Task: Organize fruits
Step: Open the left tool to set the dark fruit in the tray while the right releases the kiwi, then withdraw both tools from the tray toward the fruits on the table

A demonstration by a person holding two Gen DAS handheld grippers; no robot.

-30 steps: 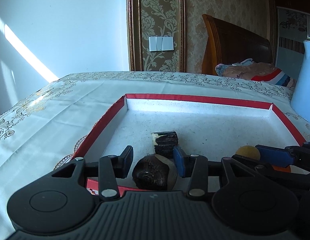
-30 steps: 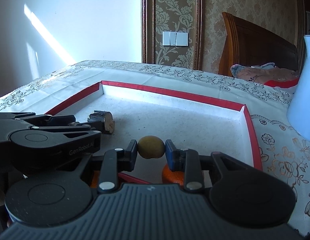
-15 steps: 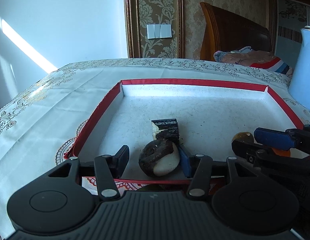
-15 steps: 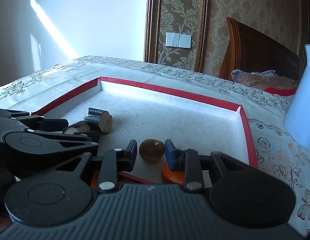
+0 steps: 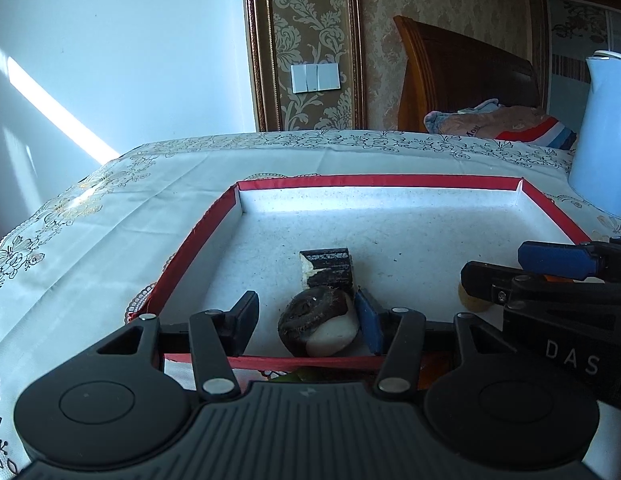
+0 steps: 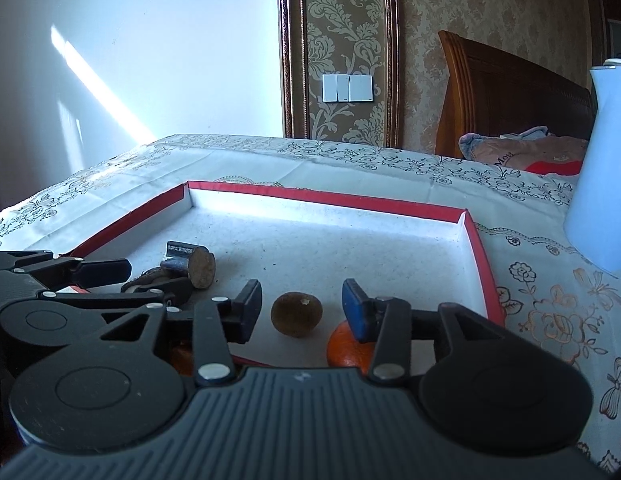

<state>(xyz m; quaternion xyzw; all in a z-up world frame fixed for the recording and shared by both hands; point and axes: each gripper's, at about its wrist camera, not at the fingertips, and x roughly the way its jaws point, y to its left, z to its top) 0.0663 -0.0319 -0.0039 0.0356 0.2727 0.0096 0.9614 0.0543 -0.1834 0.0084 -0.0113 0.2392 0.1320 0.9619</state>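
Patterned wallpaper and a wooden headboard [image 6: 510, 96] rise behind a table draped in a floral tablecloth [image 5: 110, 216], where a shallow red-rimmed tray [image 5: 374, 181] serves as the landmark. Inside the tray's near-left area, the left gripper [image 5: 306, 322] stands wide open around a dark, half-peeled fruit [image 5: 318, 322] resting on the tray floor, its blue pad close beside the fruit. Just beyond lies a short dark cut stalk piece [image 5: 327, 266]. Toward the tray's near-right side, the right gripper [image 6: 300, 306] is spread open, holding nothing, with a small brown round fruit [image 6: 296, 314] sitting free between its fingers. An orange fruit [image 6: 344, 346] shows beneath its blue finger. A pale blue jug [image 6: 602, 168] stands right of the tray.
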